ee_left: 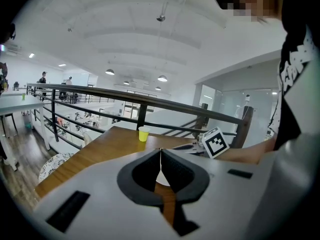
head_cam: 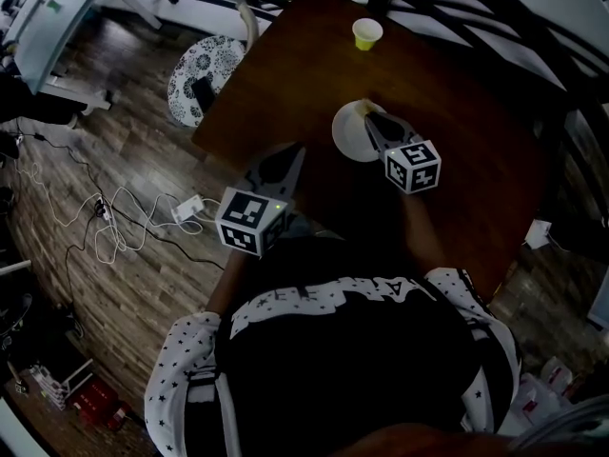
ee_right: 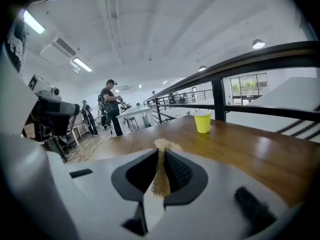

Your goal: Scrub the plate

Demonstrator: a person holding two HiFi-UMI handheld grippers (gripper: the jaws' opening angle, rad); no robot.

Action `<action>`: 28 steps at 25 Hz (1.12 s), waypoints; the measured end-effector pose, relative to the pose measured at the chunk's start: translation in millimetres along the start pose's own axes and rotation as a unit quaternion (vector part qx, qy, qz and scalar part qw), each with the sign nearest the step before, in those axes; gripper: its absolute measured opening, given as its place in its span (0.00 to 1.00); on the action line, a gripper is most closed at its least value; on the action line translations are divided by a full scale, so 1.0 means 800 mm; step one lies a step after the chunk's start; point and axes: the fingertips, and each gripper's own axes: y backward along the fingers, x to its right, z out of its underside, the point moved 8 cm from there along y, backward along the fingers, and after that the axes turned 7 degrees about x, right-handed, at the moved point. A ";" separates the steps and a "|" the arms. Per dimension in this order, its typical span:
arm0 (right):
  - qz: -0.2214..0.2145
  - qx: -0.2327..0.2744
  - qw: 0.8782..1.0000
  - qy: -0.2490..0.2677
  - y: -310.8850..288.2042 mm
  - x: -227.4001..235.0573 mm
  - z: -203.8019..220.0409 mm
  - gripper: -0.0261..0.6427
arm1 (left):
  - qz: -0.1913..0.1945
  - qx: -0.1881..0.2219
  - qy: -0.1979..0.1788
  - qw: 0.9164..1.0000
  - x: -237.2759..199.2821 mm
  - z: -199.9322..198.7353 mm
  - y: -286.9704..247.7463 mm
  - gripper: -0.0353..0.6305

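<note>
White round plate (head_cam: 347, 133) lies on the dark wooden bench (head_cam: 314, 65) in the head view, near its middle. A small yellow cup (head_cam: 366, 33) stands well apart from it at the far edge. The right gripper (head_cam: 373, 120) reaches over the plate's right part; whether it touches the plate cannot be told from here. The left gripper (head_cam: 293, 158) hangs by the bench's near left edge, apart from the plate and holding nothing.

In the left gripper view, the left gripper (ee_left: 160, 154) has its 2 jaws together with nothing between them. Beyond them are the yellow cup (ee_left: 143, 133) and the right gripper's marker cube (ee_left: 216, 142).

In the right gripper view, the right gripper (ee_right: 161, 156) has its jaws clamped on a tan fibrous scrubbing pad (ee_right: 161, 145), whose frayed end pokes out past the tips. The cup (ee_right: 202, 121) stands ahead on the bench (ee_right: 240, 149).

Nothing steadies the plate, so a firm scrubbing stroke would likely push it sliding across the smooth wood, perhaps toward the cup or an edge. Only a thin strip of the pad sits in the jaws, so sideways drag could pull it loose or let hard jaw tips scrape the plate.
</note>
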 end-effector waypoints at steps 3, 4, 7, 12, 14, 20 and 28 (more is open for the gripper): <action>0.006 -0.006 1.000 0.010 -0.008 0.008 -0.002 0.11 | -0.003 -0.003 0.002 1.000 -0.004 -0.001 0.000 0.07; 0.008 -0.007 1.000 0.014 -0.010 0.010 -0.002 0.11 | -0.005 -0.004 0.002 1.000 -0.006 0.000 0.001 0.07; 0.014 -0.014 0.999 0.026 -0.015 0.015 -0.001 0.11 | -0.010 -0.005 0.004 1.000 -0.011 0.002 0.003 0.07; 0.019 -0.026 0.999 0.040 -0.019 0.019 0.003 0.11 | -0.013 -0.007 0.008 1.000 -0.015 0.004 0.002 0.07; 0.021 -0.031 0.998 0.048 -0.020 0.022 0.005 0.11 | -0.013 -0.008 0.008 1.000 -0.014 0.005 0.001 0.07; 0.010 -0.067 0.994 0.082 -0.032 0.021 0.013 0.11 | -0.017 -0.013 0.009 1.000 -0.020 0.006 0.001 0.07; 0.003 -0.086 0.992 0.089 -0.034 0.016 0.018 0.11 | -0.016 -0.011 0.008 1.000 -0.020 0.004 0.002 0.07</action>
